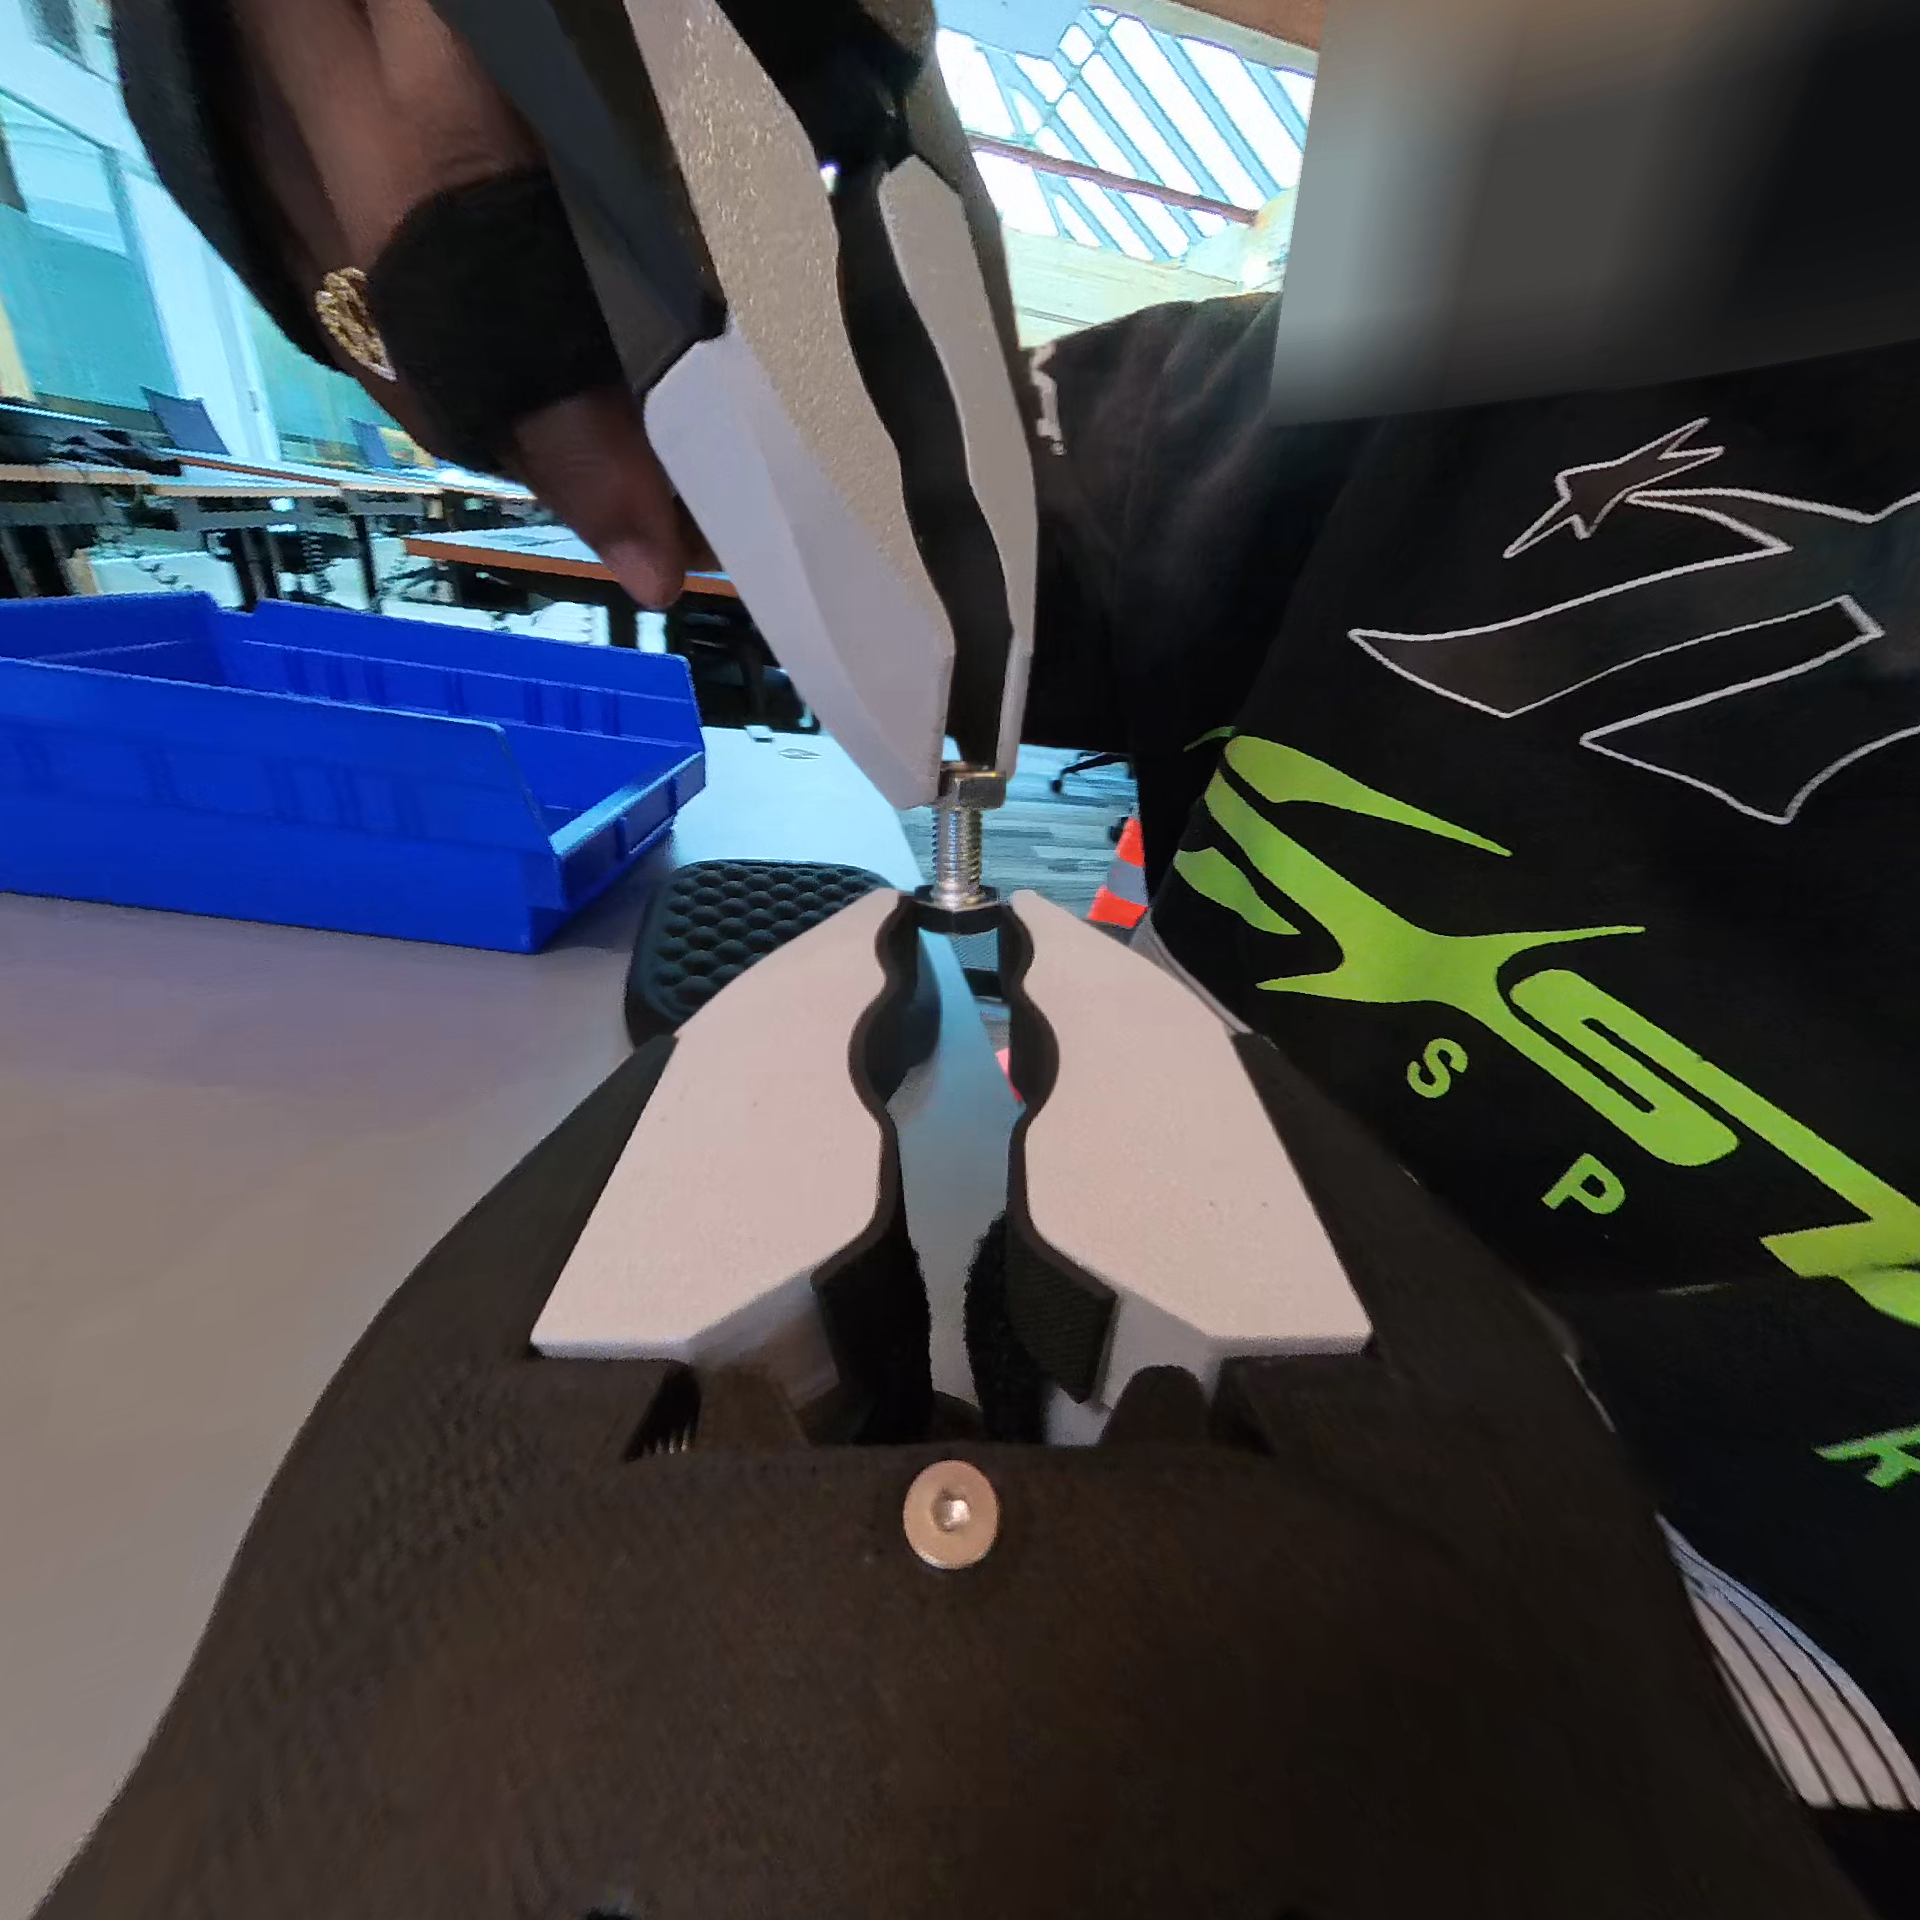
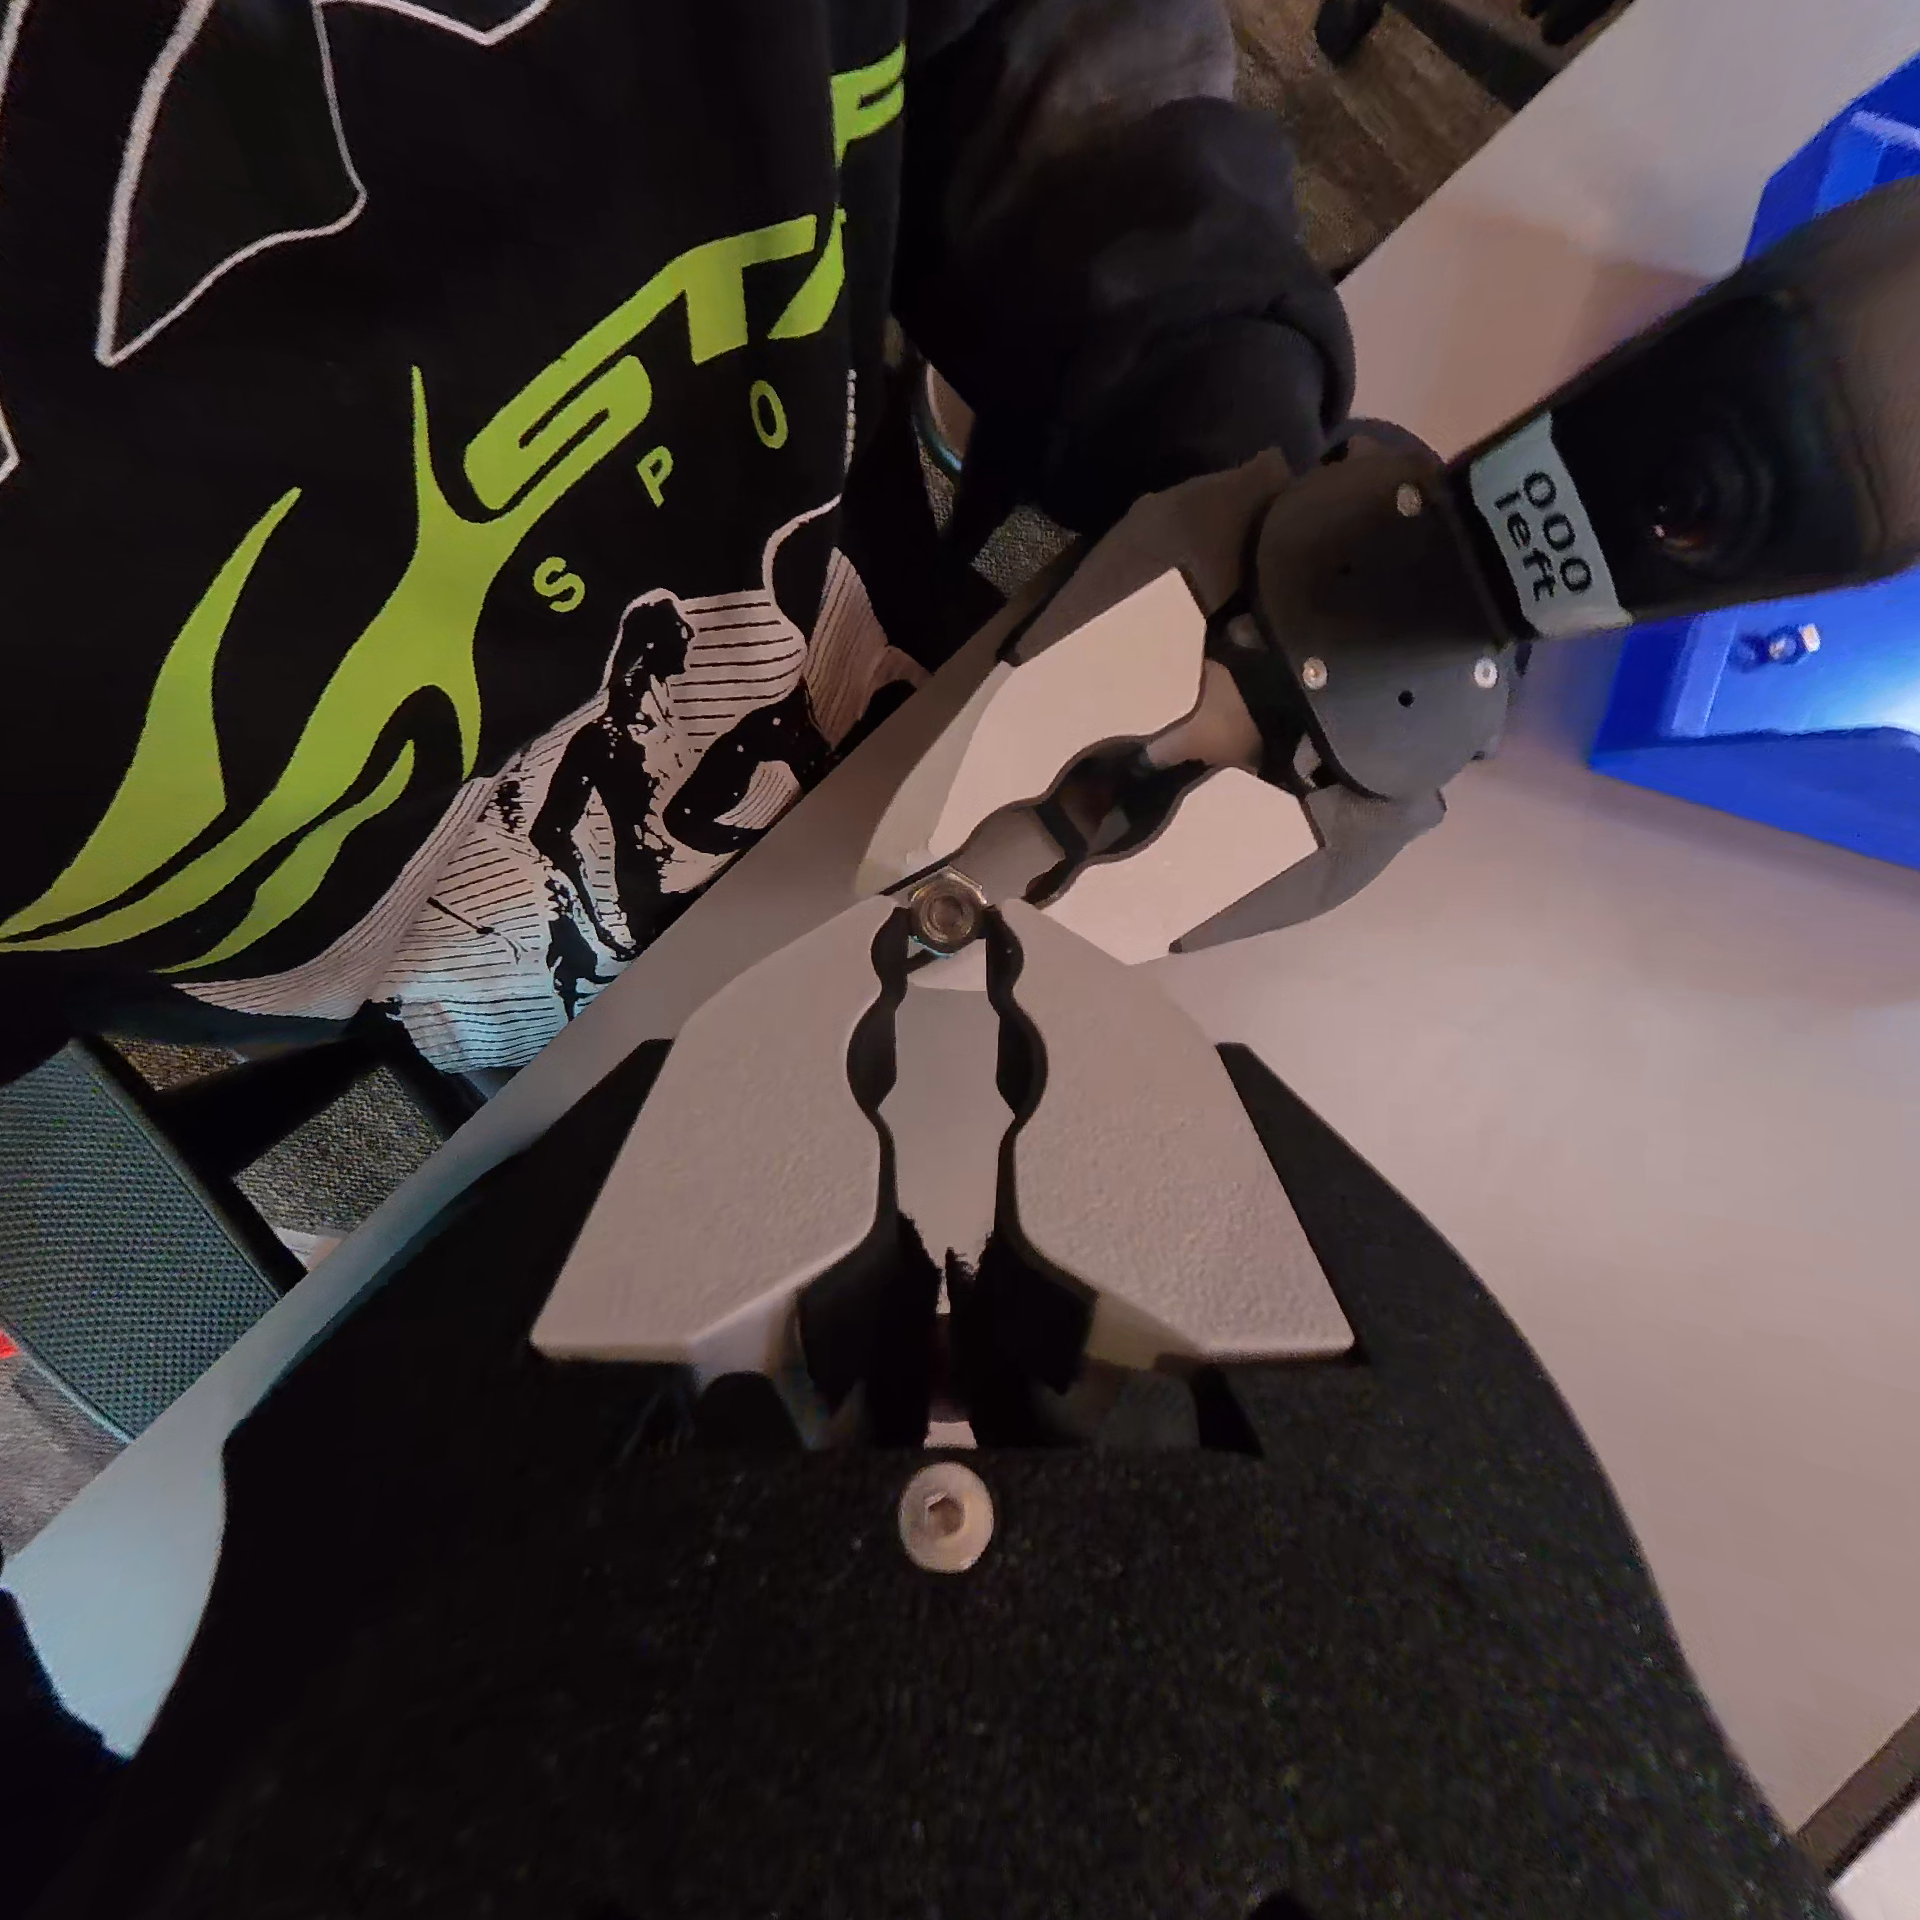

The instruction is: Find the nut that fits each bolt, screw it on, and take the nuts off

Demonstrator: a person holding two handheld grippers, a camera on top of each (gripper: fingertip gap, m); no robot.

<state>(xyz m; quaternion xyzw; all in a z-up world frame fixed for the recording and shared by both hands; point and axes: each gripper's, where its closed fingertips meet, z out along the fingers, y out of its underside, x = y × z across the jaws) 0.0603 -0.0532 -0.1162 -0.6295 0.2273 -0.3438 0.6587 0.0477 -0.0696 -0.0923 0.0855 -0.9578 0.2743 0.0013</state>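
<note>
My left gripper (image 1: 954, 909) has pale grey fingers (image 1: 748, 1122) with wavy black inner edges, set in a rough black body fixed by one silver screw (image 1: 951, 1514). My right gripper (image 2: 943, 920) is built the same, its own screw (image 2: 944, 1524) near the camera. Seen from the right wrist, the left one carries a dark grey round plate (image 2: 1382, 655) dotted with small screws, a pale label (image 2: 1545, 540) and a black camera lens (image 2: 1704, 509). I wear a black sweatshirt (image 1: 1558, 831) printed in lime green and white, black fingerless gloves (image 1: 488, 312) and a gold ring (image 1: 353, 322).
</note>
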